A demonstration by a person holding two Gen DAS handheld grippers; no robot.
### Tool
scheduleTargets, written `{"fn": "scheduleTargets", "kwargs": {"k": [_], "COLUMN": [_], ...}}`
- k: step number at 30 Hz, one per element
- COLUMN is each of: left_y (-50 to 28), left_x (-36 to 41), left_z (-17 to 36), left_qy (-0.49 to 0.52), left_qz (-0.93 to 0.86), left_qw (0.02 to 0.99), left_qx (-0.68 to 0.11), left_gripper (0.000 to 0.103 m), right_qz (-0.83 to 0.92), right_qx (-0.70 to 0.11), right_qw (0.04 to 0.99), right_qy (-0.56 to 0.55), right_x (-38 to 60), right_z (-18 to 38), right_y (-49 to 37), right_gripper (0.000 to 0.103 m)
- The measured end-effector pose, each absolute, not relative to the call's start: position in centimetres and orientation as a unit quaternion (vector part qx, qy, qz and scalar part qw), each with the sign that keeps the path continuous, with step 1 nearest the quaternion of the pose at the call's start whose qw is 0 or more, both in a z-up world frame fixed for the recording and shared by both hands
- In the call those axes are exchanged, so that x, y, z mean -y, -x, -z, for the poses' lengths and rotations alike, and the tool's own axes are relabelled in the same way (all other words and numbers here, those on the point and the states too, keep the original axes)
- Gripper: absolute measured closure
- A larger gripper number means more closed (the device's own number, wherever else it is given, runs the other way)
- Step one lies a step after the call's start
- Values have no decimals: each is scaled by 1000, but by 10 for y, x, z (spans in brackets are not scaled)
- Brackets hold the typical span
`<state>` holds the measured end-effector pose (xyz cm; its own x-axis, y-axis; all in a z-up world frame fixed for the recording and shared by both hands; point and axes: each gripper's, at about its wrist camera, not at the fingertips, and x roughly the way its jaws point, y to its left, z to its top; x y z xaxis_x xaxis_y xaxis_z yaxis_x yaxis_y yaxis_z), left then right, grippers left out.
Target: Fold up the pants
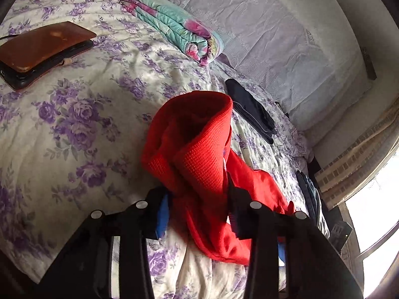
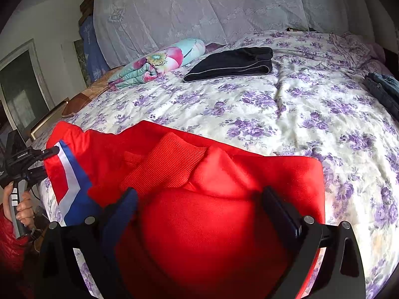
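Note:
Red pants with a ribbed cuff and a blue and white stripe lie bunched on the floral bed near its front edge. In the left wrist view the left gripper pinches a fold of the red pants, lifting a ribbed end above the bed. The left gripper also shows in the right wrist view at the far left, gripping the striped edge. The right gripper is open, its jaws wide apart over the red fabric, low above it.
Folded dark pants and a rolled floral quilt lie further back on the bed. Denim clothes lie at the right edge. A brown case on a dark device lies on the bed. A lace-covered headboard stands behind.

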<state>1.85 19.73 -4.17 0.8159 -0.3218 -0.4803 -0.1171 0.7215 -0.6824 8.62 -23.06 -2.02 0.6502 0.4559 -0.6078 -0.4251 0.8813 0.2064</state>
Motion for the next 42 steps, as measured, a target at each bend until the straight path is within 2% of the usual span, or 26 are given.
{"fn": "scheduleTargets", "kwargs": {"k": [4,9,12,14,15,19,21,24,28,31,33,34,35,37,42], "left_y": [-16,-15,-18,-17,-16,-17,-20,-22,-28,-35,-35,-33,-31,-28,-19], "left_x": [-193,-188,-192,-196,-197,-197,-197,-191,-177,-166,-163,-163,-163,-162,-152], "left_z": [38,28,37,44,47,46,47,46,39,34,31,29,27,22,1], "left_qy": [359,335,344,359,363,360,358,344,310,284,285,290,290,283,262], "left_qz": [58,57,50,49,49,47,44,42,39,24,14,16,21,23,35], "left_qw": [884,895,889,883,881,881,880,885,895,900,899,900,902,907,920], "left_qx": [-296,-290,-299,-300,-299,-305,-308,-312,-318,-331,-331,-324,-319,-312,-288], "left_gripper": [66,66,66,66,66,65,62,55,34,23,26,35,53,76,78], "right_qz": [-240,-231,-165,-119,-122,-153,-138,-107,-115,-125,-132,-138,-144,-158,-182], "right_qx": [-332,-258,-274,-325,-346,-307,-287,-314,-327,-324,-320,-318,-317,-316,-311], "right_qw": [912,934,948,935,927,939,948,942,938,938,938,938,937,935,932], "right_qy": [-30,-82,5,73,78,24,23,45,20,16,10,5,0,-11,-32], "right_x": [233,261,251,242,241,259,269,275,286,287,289,290,291,294,299], "right_z": [19,-6,-4,20,31,17,11,22,33,34,34,35,35,36,36], "right_y": [-84,-48,-43,-56,-61,-50,-45,-55,-59,-58,-56,-55,-55,-54,-53], "right_gripper": [4,3,4,3,4,4,4,4,3,4,4,4,4,3,3]}}
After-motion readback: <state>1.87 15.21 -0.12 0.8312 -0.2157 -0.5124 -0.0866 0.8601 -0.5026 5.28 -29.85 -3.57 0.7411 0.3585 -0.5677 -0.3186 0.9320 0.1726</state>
